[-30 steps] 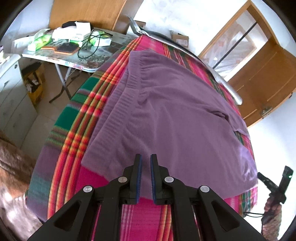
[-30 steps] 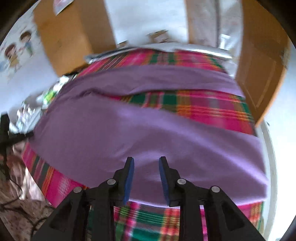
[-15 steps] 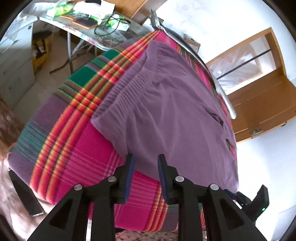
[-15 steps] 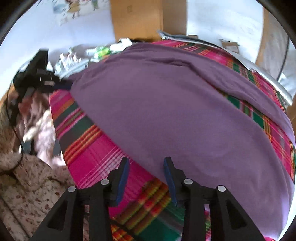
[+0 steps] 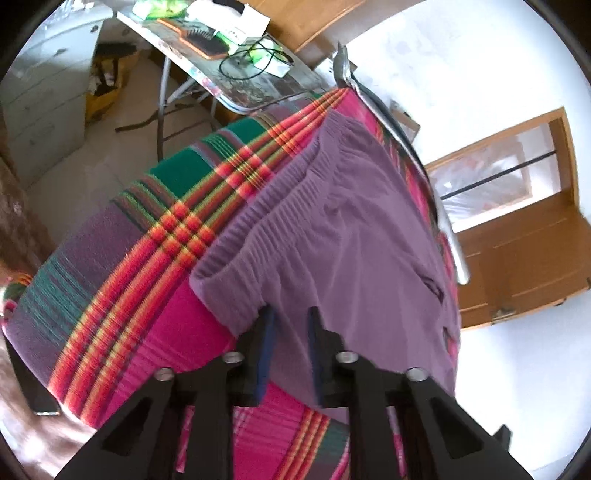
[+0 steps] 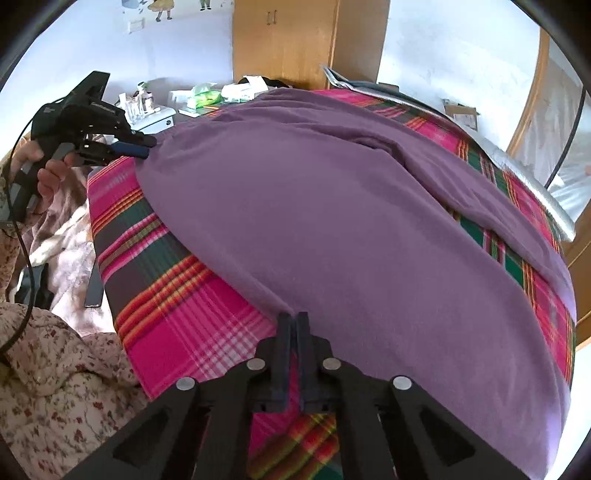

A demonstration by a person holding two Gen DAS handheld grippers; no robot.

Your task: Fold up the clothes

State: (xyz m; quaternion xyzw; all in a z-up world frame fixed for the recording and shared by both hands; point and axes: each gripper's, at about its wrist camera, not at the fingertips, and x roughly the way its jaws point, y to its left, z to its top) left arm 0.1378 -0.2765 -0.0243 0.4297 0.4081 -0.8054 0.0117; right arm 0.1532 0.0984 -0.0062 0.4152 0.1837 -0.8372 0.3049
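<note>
My left claw (image 5: 290,314) has just closed and grips the near waistband corner of the purple trousers (image 5: 354,236). My right claw (image 6: 293,317) has just clenched on their near edge. They lie spread flat over the plaid blanket (image 6: 192,310) on the bed.

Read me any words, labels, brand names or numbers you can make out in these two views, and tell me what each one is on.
No text can be read.
Left gripper: small white print on its black body, too small to read.
White box on the side table: markings blurred.
Wall stickers: cartoon figures, no words legible.
Purple garment, plaid blanket: no print.
</note>
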